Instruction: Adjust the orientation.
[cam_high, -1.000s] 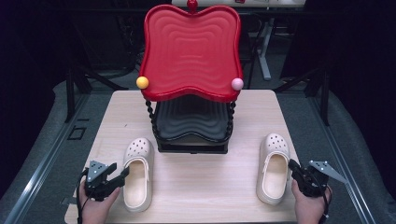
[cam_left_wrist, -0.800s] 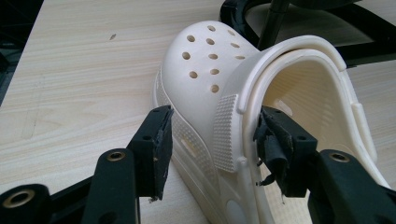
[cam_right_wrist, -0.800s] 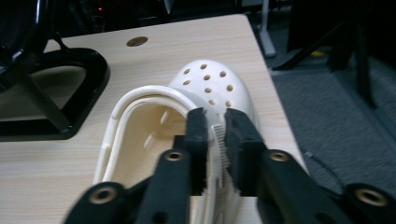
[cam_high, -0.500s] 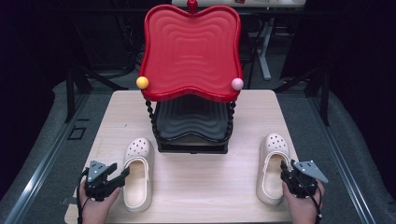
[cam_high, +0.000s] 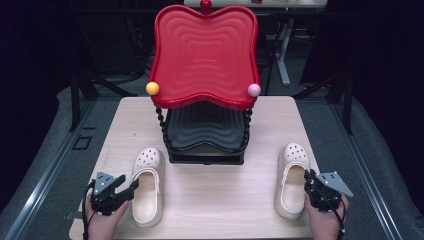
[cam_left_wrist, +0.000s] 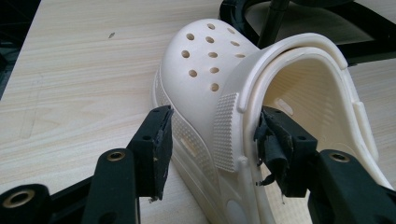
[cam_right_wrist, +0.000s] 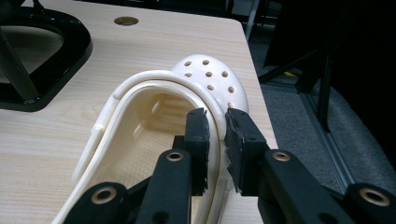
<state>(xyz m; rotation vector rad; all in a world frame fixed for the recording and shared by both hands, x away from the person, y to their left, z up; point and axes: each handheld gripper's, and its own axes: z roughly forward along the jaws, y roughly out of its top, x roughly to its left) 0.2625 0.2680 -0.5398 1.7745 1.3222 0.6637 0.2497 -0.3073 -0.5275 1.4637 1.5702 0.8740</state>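
Two cream clogs lie on the wooden table (cam_high: 215, 205), toes pointing away from me. The left clog (cam_high: 146, 172) has my left gripper (cam_high: 131, 189) at its heel side. In the left gripper view the open left gripper (cam_left_wrist: 212, 140) straddles the left clog's (cam_left_wrist: 205, 60) side wall and strap, one jaw outside and one inside. The right clog (cam_high: 291, 167) is held at its outer edge by my right gripper (cam_high: 310, 184). In the right gripper view the right gripper (cam_right_wrist: 216, 140) is shut on the right clog's (cam_right_wrist: 210, 77) thin side wall.
A two-tier stand sits mid-table between the clogs: a red scalloped top tray (cam_high: 205, 50) over a black lower tray (cam_high: 205, 131). A yellow ball (cam_high: 152, 88) and a pink ball (cam_high: 254, 90) cap its posts. The black base (cam_right_wrist: 56, 56) lies left of the right clog.
My right gripper has moved left from beside the right clog onto its outer wall and shut on it. The left gripper has stayed at the left clog.
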